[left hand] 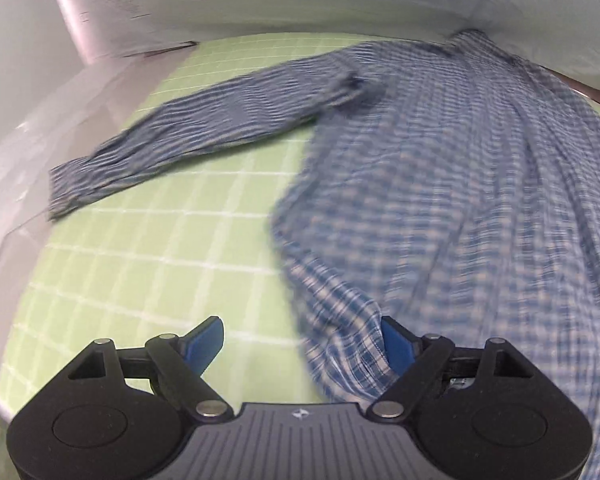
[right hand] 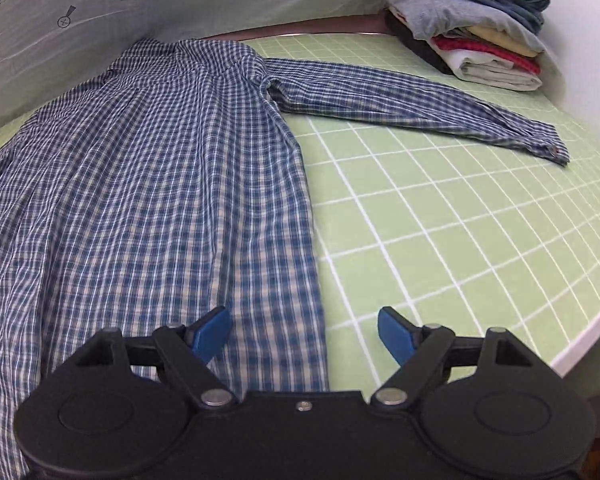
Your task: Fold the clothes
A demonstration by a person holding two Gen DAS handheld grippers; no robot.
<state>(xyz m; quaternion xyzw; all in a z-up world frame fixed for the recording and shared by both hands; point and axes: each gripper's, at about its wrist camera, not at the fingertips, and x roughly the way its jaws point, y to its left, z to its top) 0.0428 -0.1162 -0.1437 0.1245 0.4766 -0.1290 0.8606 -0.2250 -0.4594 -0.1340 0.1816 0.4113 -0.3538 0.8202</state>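
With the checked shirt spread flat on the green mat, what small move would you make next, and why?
Probably close both tools on the hem. The left tool and right tool are open at the checked shirt's bottom corners, sleeves spread on the green mat, nothing folded yet.

The left gripper (left hand: 302,346), black-framed with blue pads, hangs low over the light green counter (left hand: 148,264) ruled with a white grid, its jaws spread wide and its right-hand pad touching the near hem of a blue-and-white checked long-sleeved cotton shirt (left hand: 440,184). The shirt lies spread out, blurred, collar at the far end. One sleeve (left hand: 188,136) stretches leftward from the shirt's body across the counter.
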